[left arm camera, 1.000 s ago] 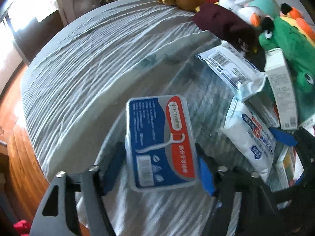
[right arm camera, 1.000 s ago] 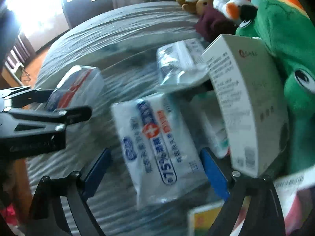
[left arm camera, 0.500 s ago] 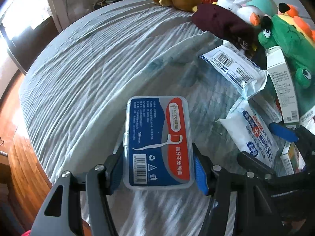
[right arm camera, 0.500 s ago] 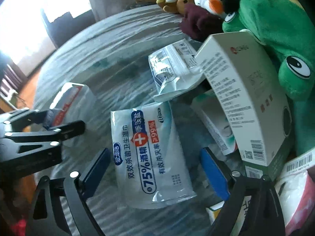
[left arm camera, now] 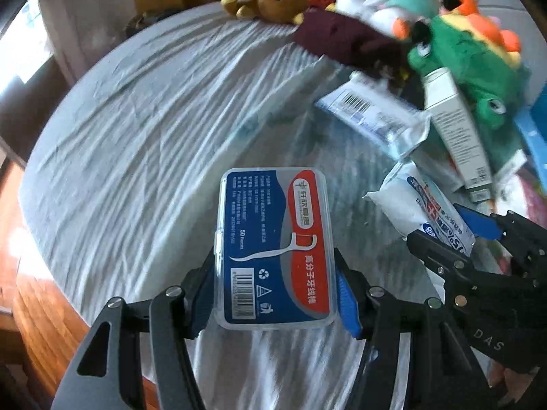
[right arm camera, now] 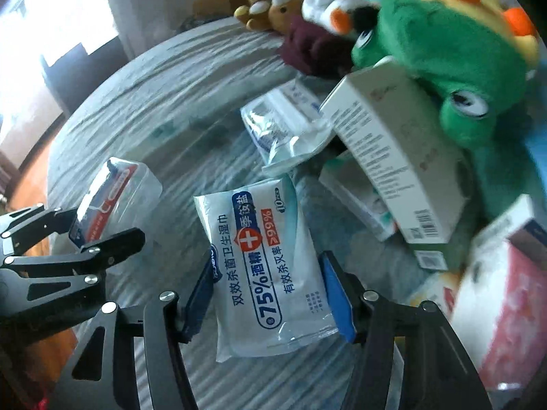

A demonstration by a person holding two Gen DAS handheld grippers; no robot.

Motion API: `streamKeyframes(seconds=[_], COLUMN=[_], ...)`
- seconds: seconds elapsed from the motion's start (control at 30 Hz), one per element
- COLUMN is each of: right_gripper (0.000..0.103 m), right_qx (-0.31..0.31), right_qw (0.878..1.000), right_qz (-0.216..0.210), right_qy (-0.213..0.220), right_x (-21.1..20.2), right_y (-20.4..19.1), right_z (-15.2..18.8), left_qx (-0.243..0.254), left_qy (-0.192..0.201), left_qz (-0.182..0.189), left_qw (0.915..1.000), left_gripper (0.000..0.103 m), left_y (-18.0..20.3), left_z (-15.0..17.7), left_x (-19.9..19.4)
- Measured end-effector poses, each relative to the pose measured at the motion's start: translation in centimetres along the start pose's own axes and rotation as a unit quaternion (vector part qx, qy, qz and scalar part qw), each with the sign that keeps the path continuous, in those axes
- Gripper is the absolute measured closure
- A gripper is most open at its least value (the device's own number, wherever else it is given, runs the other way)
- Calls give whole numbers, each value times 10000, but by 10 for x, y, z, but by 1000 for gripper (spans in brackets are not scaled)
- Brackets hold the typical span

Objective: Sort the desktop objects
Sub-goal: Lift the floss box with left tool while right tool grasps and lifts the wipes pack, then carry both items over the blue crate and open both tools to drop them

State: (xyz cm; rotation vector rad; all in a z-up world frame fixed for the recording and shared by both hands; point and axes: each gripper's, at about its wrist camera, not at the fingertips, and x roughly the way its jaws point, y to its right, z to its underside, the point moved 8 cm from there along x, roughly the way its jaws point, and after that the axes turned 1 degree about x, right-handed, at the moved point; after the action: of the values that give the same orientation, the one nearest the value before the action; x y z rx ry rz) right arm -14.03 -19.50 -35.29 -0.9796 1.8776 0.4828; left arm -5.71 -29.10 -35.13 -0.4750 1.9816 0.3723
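Note:
A clear floss-pick box with a blue and red label sits between the blue pads of my left gripper, which is shut on it above the striped cloth. The same box shows at the left of the right wrist view. A white wipes pack with blue and red print lies between the fingers of my right gripper. Its jaws are closing, and both blue pads touch the pack's long edges. In the left wrist view the wipes pack sticks out of the right gripper at the right.
A tall white carton leans on a green plush frog, with a foil pouch and small boxes beside it. More plush toys, among them a brown bear, line the far edge. The striped cloth ends at the left over a wooden floor.
The right gripper's jaws have come in from wide apart onto the wipes pack and the view has rolled. The left gripper still holds the floss box and has rolled slightly.

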Motion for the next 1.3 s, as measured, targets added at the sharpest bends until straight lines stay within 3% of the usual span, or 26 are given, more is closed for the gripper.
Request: streamKeyframes(seconds=[0.3,0.6,1.0,1.3], right_gripper=[43,43,43,43], right_qx=[607,953,1425,1705], right_qw=[9941,9738,9379,8935], right_qz=[435,1183,1950,2679], right_qy=[784,1690,2489,3174], right_x=[-88,-194,-331,-461], right_y=[13,27,96,200], right_z=[-27,-42,-11,53], left_qx=[555,1238,2030,2484], left_qy=[681,1393,2003,2539], left_qz=[342,935,1697,2258], left_qw=[9955,9780,9433,9071], left_gripper=[44,44,44,44], left_y=[20,78,206,365], left_z=[-41,-71,-79,-67], left_x=[-68,-147,-233,-305])
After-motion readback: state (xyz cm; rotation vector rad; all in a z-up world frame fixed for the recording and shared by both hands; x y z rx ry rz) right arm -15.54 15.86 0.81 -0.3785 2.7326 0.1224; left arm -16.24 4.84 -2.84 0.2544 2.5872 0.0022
